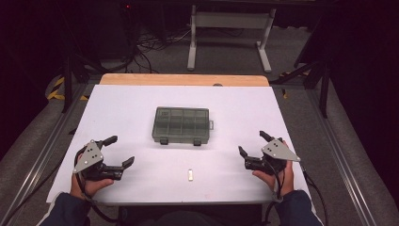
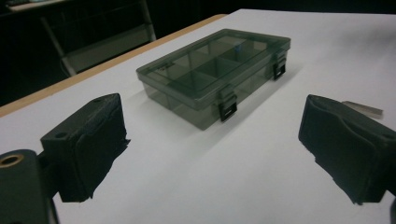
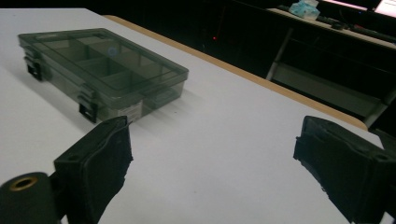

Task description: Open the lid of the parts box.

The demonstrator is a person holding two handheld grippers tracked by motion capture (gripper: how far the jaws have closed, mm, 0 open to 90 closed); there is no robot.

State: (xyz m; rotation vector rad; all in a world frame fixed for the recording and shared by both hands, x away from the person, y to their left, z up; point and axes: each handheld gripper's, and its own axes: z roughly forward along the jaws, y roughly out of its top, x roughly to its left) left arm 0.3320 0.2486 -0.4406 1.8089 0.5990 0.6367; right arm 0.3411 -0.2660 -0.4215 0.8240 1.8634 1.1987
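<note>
A translucent grey compartment box with its lid down and two black latches on its near side lies at the middle of the white table. In the left gripper view the box lies ahead, and in the right gripper view the box lies ahead to the left. A small silvery flat piece lies nearer me, between the hands; its end shows past one jaw. My left gripper rests at the near left, open and empty. My right gripper rests at the near right, open and empty.
A wooden strip edges the table's far side. Beyond it stand a white frame and cables on the dark floor. Metal rails run along both sides of the table.
</note>
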